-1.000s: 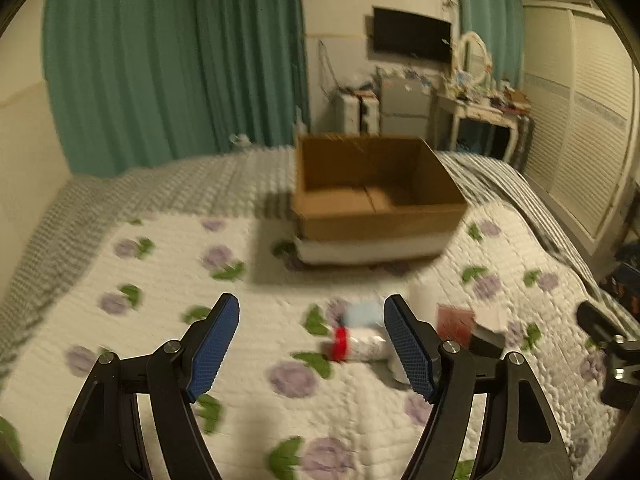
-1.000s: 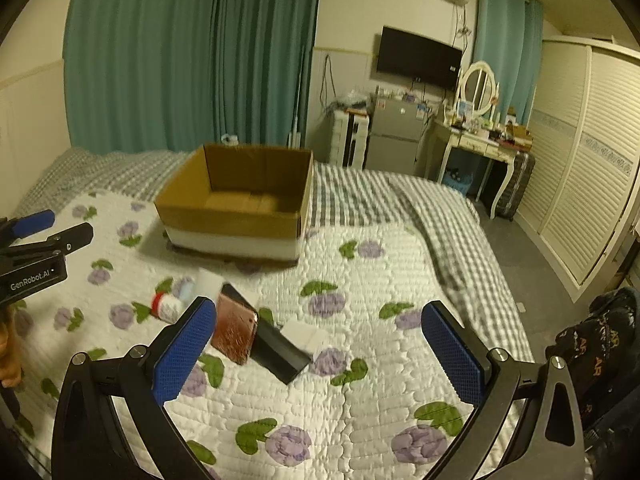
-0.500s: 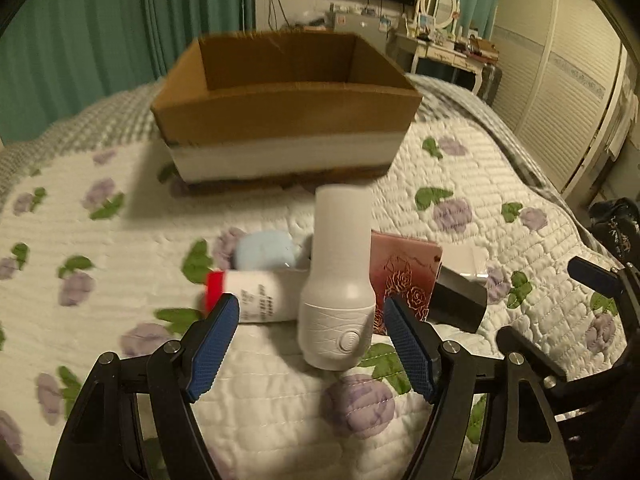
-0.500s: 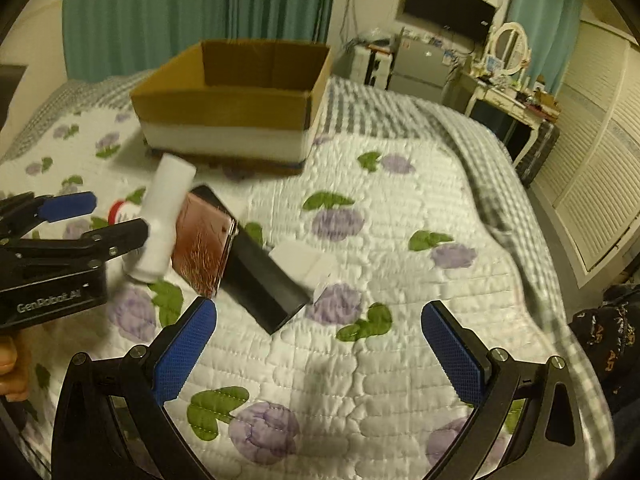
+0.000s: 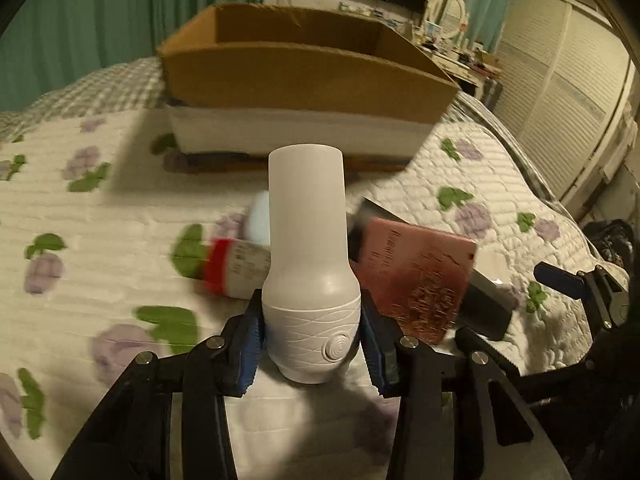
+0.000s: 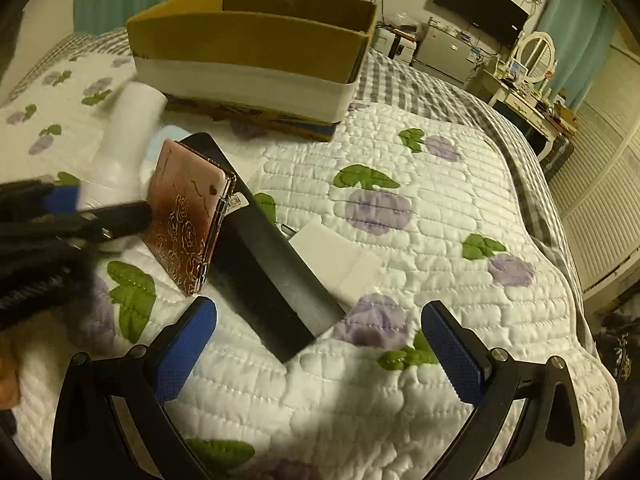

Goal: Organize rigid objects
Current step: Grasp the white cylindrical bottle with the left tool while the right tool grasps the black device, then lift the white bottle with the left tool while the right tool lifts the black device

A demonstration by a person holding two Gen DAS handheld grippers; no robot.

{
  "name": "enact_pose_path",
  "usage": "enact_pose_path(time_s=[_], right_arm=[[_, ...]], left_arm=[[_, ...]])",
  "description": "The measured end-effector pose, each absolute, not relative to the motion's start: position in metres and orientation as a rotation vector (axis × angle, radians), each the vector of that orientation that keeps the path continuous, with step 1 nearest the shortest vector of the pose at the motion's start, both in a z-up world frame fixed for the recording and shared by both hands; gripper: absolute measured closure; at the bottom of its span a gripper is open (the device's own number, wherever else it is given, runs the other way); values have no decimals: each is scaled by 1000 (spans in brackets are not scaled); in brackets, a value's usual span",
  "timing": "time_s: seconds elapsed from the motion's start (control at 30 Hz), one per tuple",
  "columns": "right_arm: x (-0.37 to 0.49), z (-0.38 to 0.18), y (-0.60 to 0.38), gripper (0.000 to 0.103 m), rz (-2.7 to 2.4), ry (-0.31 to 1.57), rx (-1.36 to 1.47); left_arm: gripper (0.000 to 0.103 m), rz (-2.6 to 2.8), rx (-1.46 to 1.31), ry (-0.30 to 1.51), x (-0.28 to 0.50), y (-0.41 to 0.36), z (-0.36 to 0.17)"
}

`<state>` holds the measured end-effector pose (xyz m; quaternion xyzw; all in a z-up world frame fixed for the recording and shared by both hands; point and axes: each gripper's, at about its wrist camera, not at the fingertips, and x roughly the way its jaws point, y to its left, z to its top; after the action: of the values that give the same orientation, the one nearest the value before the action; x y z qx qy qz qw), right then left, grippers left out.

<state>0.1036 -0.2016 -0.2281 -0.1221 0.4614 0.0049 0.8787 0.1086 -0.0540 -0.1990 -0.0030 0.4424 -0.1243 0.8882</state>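
A white bottle-shaped device (image 5: pixel 306 240) with a round button lies on the quilt, its wide base between my left gripper's (image 5: pixel 311 320) blue pads. The jaws are closing and both pads touch the base. Behind the device lie a red-capped tube (image 5: pixel 236 268) and a pale blue item (image 5: pixel 258 220). A pink rose-patterned case (image 6: pixel 188 216) leans on a long black box (image 6: pixel 272 264), with a flat white box (image 6: pixel 340 256) beside it. My right gripper (image 6: pixel 316 320) hangs open just before the black box's near end, touching nothing.
An open cardboard box (image 6: pixel 248 40) stands on the bed beyond the items. The flowered quilt (image 6: pixel 400 384) stretches to the right, with a checked blanket behind it. The left gripper (image 6: pixel 64 200) reaches in from the left of the right wrist view. Wardrobe doors and a dressing table stand far right.
Both grippers came down and closer to the pile. The left jaws went from wide open to closed around the white device's base. The right jaws stayed open.
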Motion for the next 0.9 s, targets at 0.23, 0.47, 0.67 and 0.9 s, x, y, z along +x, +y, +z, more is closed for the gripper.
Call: enact_pose_path(time_s=[0.23, 0.47, 0.67, 0.9], right_arm=[[128, -247, -195, 4, 7, 990, -262], [129, -246, -180, 44, 19, 953, -322], [117, -236, -183, 44, 28, 928, -270], [94, -220, -193, 44, -3, 912, -151]], left_arm=[[59, -175, 15, 895, 115, -21, -189], [59, -198, 11, 892, 117, -18, -189], [59, -195, -10, 867, 110, -15, -174], [59, -169, 26, 813, 90, -6, -149]])
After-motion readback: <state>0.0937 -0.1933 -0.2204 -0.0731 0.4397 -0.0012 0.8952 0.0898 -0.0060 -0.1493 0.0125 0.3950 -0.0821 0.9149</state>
